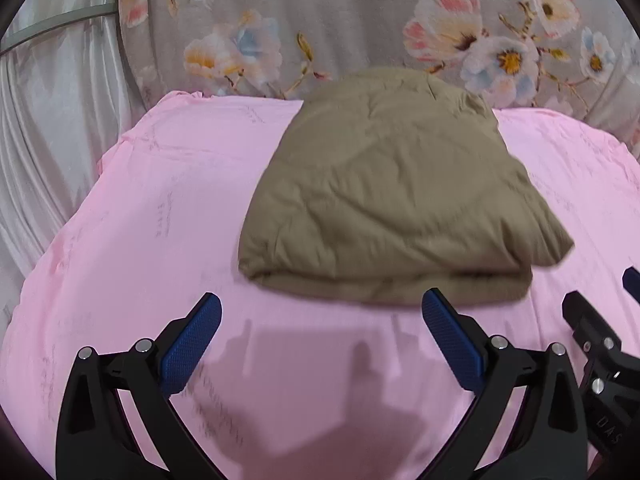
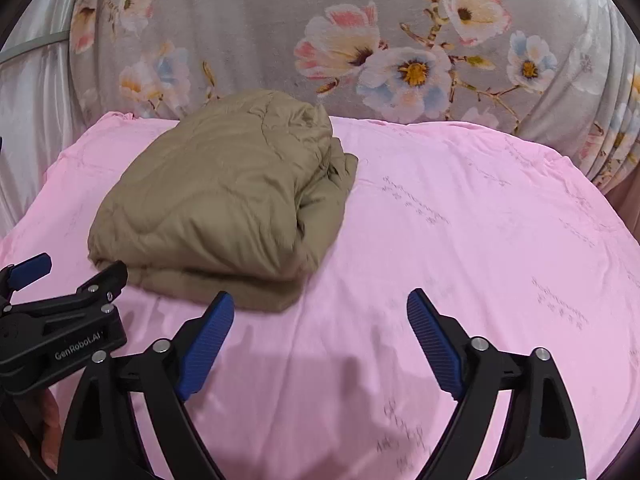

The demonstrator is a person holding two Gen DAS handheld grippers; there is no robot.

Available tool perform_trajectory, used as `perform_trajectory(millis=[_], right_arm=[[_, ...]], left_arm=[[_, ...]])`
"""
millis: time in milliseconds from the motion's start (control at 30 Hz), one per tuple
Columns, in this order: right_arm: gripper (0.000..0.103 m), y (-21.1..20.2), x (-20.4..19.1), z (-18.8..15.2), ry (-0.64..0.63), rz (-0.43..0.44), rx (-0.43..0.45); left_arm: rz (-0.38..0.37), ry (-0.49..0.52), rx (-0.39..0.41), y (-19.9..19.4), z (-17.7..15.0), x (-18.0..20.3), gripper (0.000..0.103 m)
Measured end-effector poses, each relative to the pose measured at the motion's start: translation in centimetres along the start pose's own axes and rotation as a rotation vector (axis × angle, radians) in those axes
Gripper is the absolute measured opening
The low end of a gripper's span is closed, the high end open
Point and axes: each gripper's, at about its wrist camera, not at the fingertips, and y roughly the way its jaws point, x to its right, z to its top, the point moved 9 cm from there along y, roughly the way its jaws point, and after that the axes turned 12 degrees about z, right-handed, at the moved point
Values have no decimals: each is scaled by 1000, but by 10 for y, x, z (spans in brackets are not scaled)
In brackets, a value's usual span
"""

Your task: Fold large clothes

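Pink bedsheet slick; both left gripper and right gripper spread empty, so the puffy folded tan garment may spring open unheld.

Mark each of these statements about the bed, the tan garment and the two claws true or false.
1. The tan garment lies folded on the pink sheet. True.
2. The left claw grips the garment. False: it is open, holding nothing.
3. The right claw is open. True.
4. The sheet is blue. False: it is pink.
5. A floral cover lies behind the garment. True.
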Motion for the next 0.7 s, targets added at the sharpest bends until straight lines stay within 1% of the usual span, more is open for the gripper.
perform_trajectory(millis=[133,200,267,400,500,567,700], right_arm=[[87,-7,-1,-26,17,6,-34],[87,-8,-2,-38,31,10,-68],[87,-11,-2,-48,42,12,-89],[87,-14,-5,-60,50,18,-114],[87,-15,-9,-62,31,-9,-120],[87,-14,-10,-62,26,-6,-120],[87,-12,-10,-65,29,-5,-132]], left_arm=[[14,-6,-16,-10,-28,-5,98],[23,-5,-43,-13,-44,-7,98],[9,4,-68,-17,-55,-5,98],[29,7,-38,-29,-61,-6,98],[46,16,-19,-34,-62,-6,98],[70,23,-20,-33,-62,-6,98],[69,31,-39,-29,-64,-5,98]])
